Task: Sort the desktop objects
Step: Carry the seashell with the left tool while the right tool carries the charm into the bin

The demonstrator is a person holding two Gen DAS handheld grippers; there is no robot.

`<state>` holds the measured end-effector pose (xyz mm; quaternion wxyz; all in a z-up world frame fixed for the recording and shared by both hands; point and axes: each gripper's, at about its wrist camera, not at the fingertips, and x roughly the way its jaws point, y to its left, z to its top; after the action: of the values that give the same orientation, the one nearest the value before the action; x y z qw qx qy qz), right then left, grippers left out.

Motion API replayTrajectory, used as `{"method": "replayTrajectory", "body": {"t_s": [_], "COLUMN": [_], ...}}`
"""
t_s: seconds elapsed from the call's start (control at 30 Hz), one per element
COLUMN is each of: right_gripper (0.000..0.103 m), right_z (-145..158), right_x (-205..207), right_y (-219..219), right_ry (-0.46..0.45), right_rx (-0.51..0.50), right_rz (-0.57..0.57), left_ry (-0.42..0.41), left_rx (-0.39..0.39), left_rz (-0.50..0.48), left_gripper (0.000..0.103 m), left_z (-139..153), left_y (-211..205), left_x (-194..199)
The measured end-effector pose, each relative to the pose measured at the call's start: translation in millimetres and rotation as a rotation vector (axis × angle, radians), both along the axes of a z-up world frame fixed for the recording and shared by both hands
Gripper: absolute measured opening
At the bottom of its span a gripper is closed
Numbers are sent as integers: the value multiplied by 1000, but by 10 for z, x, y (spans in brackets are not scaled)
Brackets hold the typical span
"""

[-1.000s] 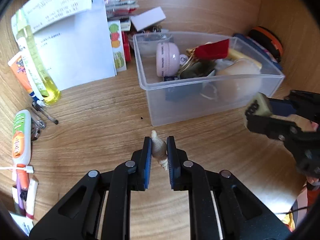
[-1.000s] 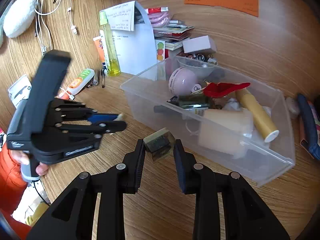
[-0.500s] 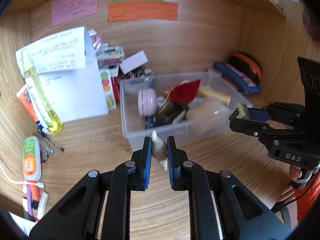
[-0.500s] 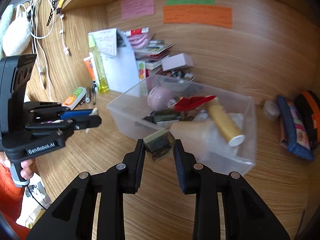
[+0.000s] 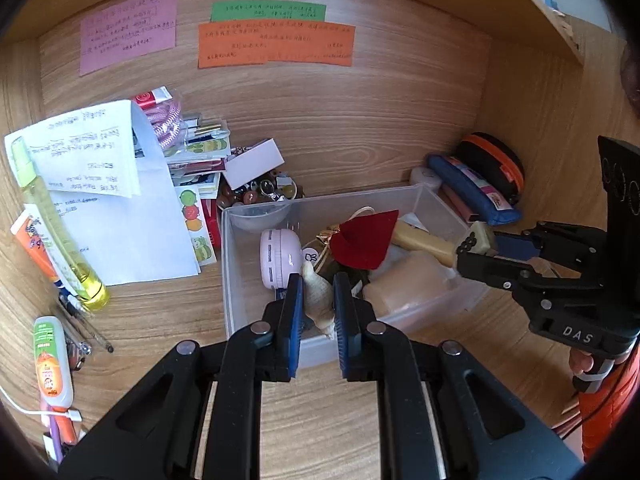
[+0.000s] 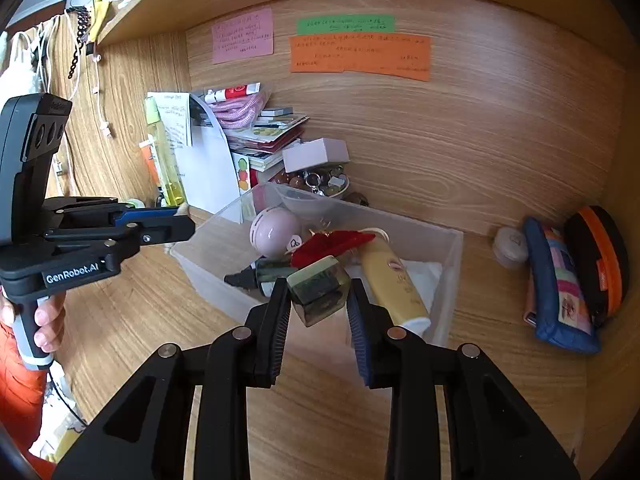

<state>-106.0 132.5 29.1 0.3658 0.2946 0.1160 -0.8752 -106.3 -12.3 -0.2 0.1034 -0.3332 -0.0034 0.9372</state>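
My left gripper (image 5: 315, 300) is shut on a pale spiral seashell (image 5: 318, 300), held in the air in front of the clear plastic bin's (image 5: 230, 264) near wall. My right gripper (image 6: 318, 296) is shut on a small greenish block with a dark mottled face (image 6: 318, 294), above the bin's (image 6: 450, 280) front rim. The bin holds a pink round case (image 5: 279, 258), a red cloth piece (image 5: 366, 240), a yellow tube (image 6: 394, 284) and a beige lump (image 5: 408, 284). In the left wrist view the right gripper (image 5: 474, 248) shows at the right, with the block (image 5: 476, 238) at its tips.
White papers (image 5: 120, 208), a yellow bottle (image 5: 56, 224), a glue tube (image 5: 50, 360) and pens lie to the left. Booklets, a white box (image 5: 254, 164) and a bowl of beads (image 6: 316, 182) crowd behind the bin. A blue pouch (image 6: 560, 284) and an orange-black case (image 6: 600, 260) lie at the right. Sticky notes hang on the back wall.
Both grippers have risen and tilted up, each keeping its object. The bin now sits lower and closer behind the fingers, and the back wall with its notes has come into view.
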Motion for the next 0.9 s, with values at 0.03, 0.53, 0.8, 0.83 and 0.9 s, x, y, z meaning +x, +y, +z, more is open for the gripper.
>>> {"method": "replayTrajectory", "body": {"t_s": [0.03,0.53,0.8,0.83,0.9], "right_gripper": [26,26,26,26,26], "right_z": [-2,-241,-392,-408,-431], "right_x": [-20,-284,-355,-357,-355], "right_y": [-25,-515,-686,-692,-695], "right_ry": [-3,-62,-71,-70,-59], "right_rx": [0,42,76,79,88], "right_rz": [3,81,81,81,74], "left_ry": [-3,-62,-89,-92,-93], "left_rx": [0,4,7,5,2], "left_rz": [2,9,-3,-2,4], "left_gripper": [14,14,14,14,14], "left_z": [-17,-317,-452,-467,-488], "left_y": [-8,-168,-187,-187,-193], "left_x": [-32,-331,-435,-449,-462]}}
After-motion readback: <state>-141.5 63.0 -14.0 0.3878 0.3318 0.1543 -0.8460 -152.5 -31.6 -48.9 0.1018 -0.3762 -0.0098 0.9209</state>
